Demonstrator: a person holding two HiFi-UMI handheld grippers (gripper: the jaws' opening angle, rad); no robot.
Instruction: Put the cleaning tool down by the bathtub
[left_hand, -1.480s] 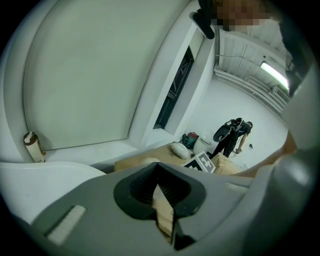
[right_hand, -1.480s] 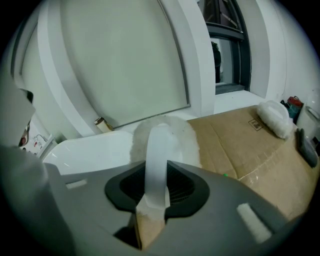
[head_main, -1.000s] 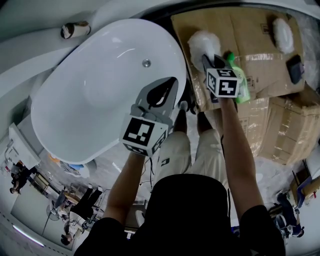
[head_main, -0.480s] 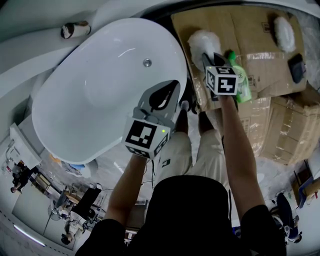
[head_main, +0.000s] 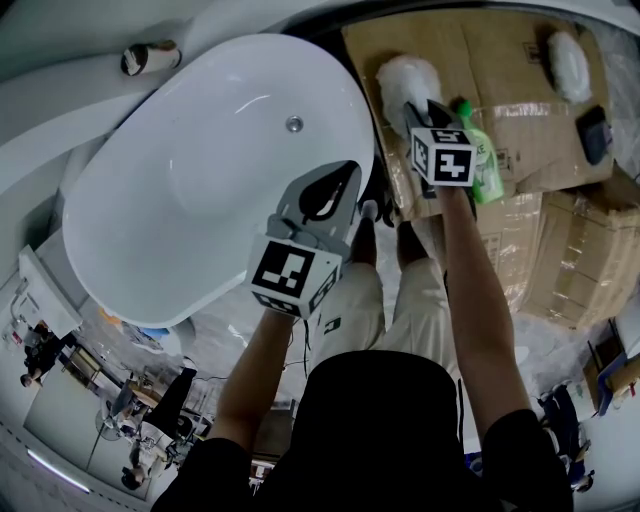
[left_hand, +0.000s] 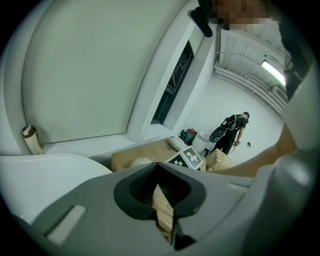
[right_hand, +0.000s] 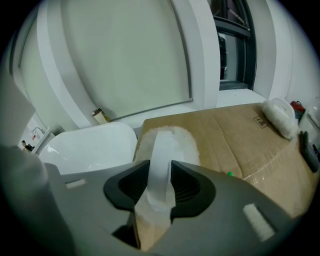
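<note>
Right tool (right_hand: 159, 165), jaws just eased apart, loosely flanks the duster's (right_hand: 167, 142) handle; its head lies on cardboard (head_main: 500, 60) beside the bathtub (head_main: 200, 180). Left tool (left_hand: 158, 167) is closed and empty. A skewed withdrawal could snag the handle and drag the duster off.

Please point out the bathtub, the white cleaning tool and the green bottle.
bathtub (head_main: 180, 180), head view, bare inner wall
cleaning tool (head_main: 410, 78), head view, fluffy white head
green bottle (head_main: 485, 170), head view, side of the body

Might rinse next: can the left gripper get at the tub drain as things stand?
Probably yes: the left gripper hovers over the bathtub rim, and the drain lies in the bare basin ahead, nothing between.
</note>
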